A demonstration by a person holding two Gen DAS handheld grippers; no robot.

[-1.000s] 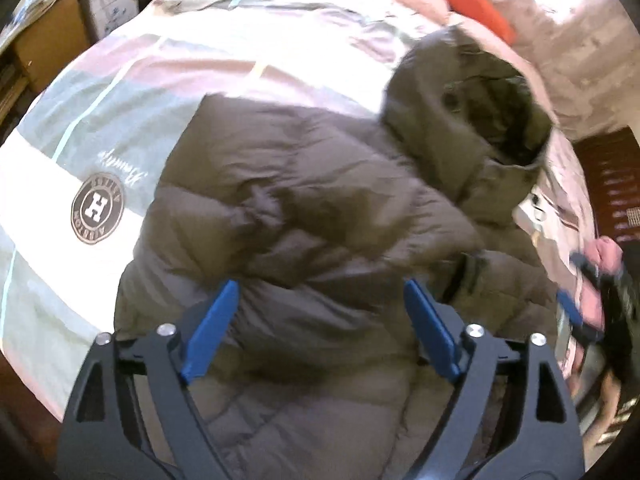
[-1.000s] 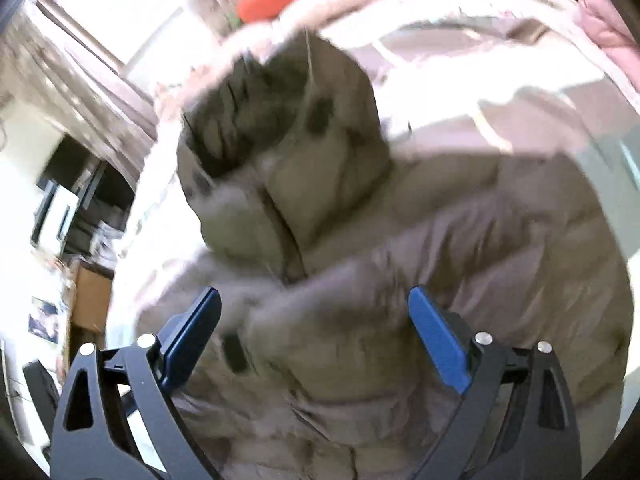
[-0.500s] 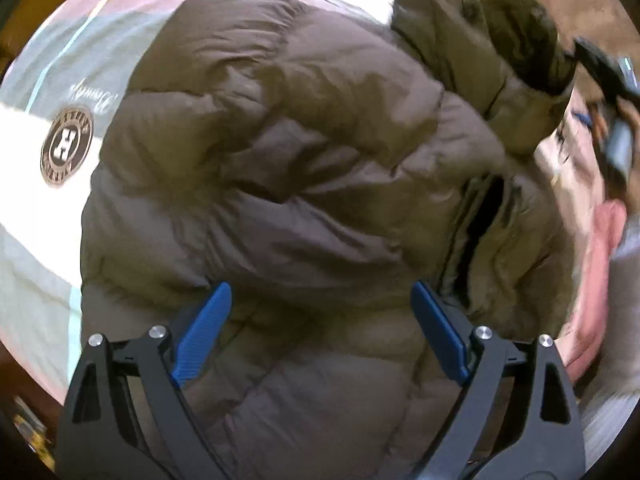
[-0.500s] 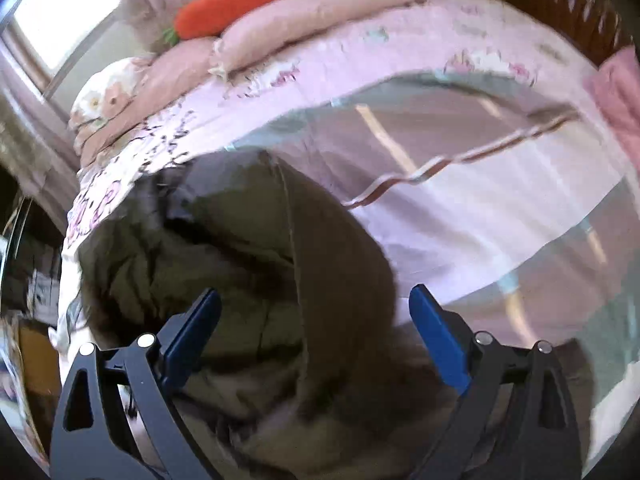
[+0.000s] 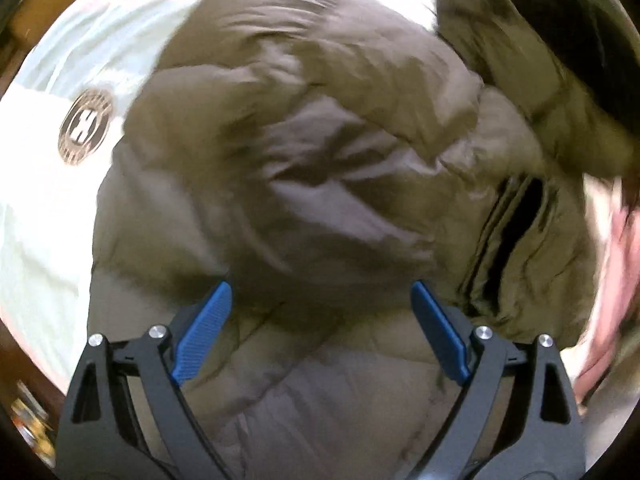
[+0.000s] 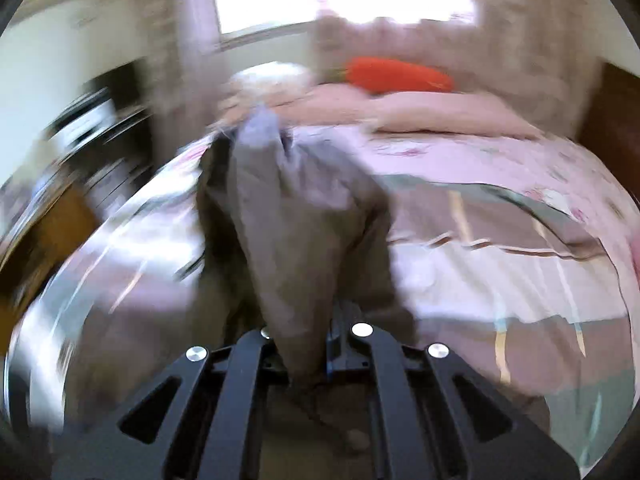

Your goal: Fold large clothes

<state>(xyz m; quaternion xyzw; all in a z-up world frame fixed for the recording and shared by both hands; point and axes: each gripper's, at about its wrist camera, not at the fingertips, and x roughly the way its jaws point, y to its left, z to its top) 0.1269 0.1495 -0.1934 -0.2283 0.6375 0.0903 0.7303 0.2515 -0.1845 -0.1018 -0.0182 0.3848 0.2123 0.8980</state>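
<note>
Broadly, the bed point(image 6: 500, 208) fills both views, largest thing in sight: a striped blanket point(image 5: 44, 184) of pale mint, white and mauve bands, soft and slightly rumpled, with a pink floral quilt point(image 6: 460, 160) beyond it toward 12 o'clock in the right wrist view. A round brown badge logo point(image 5: 85, 126) sits on the blanket at 9 o'clock in the left wrist view.

On the blanket lies the puffer jacket point(image 5: 304, 168), olive-brown, quilted in fat horizontal tubes with a slight sheen on the creases. Its hood point(image 5: 560, 64) bulks at 1 o'clock, and a dark open placket slit point(image 5: 516, 236) runs at 3 o'clock.

Pink pillows point(image 6: 432, 108) line the head of the bed at 12 o'clock, and an orange carrot-shaped plush point(image 6: 400, 74) rests on them.

Left gripper point(image 5: 322, 328): blue ribbed pads spread wide, nothing between them, hovering over the jacket's lower body at 6 o'clock.

Right gripper point(image 6: 310, 344): fingers pressed together on a fold of jacket fabric, which rises as a peaked, draped ridge toward 11 o'clock. Strong motion blur at the left edge.

Versus half a second ago: the right fingers were spread over the hood and are now clamped; the left gripper has shifted little, the jacket sitting a touch closer.
</note>
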